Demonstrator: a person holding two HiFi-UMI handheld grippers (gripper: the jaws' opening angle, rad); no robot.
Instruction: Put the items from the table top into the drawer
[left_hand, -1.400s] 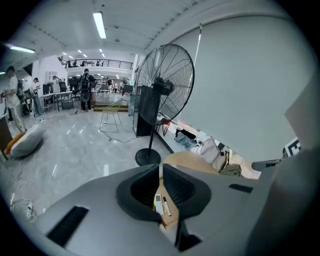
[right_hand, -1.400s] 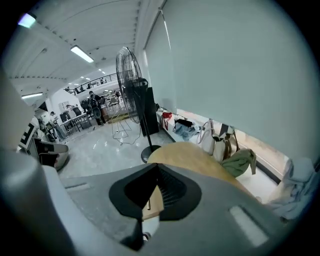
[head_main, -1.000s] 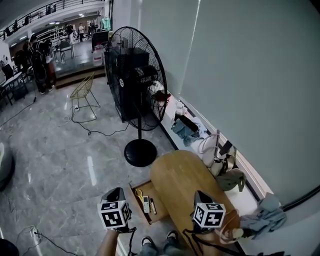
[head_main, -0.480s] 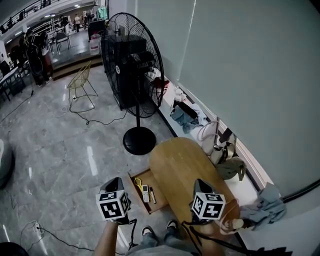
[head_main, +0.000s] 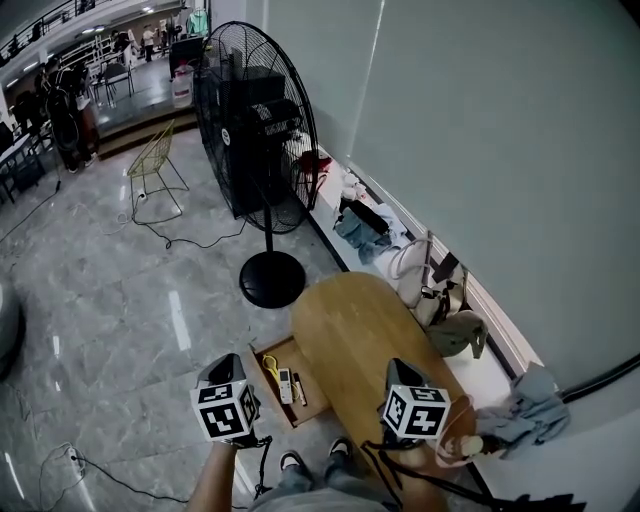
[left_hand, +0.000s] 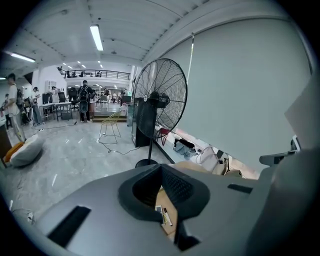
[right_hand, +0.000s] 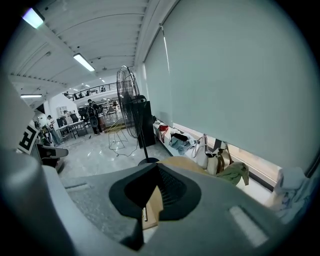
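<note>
Showing what is judged the closing stage of the task: the table (head_main: 365, 335) top is seen bare, and the items are found in the open drawer (head_main: 295, 353) at its left edge, near the floor. Three things can be made out there: a yellow item (head_main: 271, 367) at the far end, a white remote-like item (head_main: 285, 384) and a dark pen (head_main: 299, 389) beside it. The left gripper (left_hand: 161, 169) is held above the floor just left of the drawer, and the right gripper (right_hand: 157, 167) over the near end of the table; on each, the jaws are pressed together with nothing between them. If the drawer is to be pushed in, the left gripper is best lowered to the drawer's front, kept closed and pressed squarely along the slide, so that the drawer is not skewed and the loose items are not shaken. No brand or lettering can be read; only the square markers on each cube (head_main: 222, 420) are visible, and the badge on the fan (head_main: 250, 130) is too small to make out.
</note>
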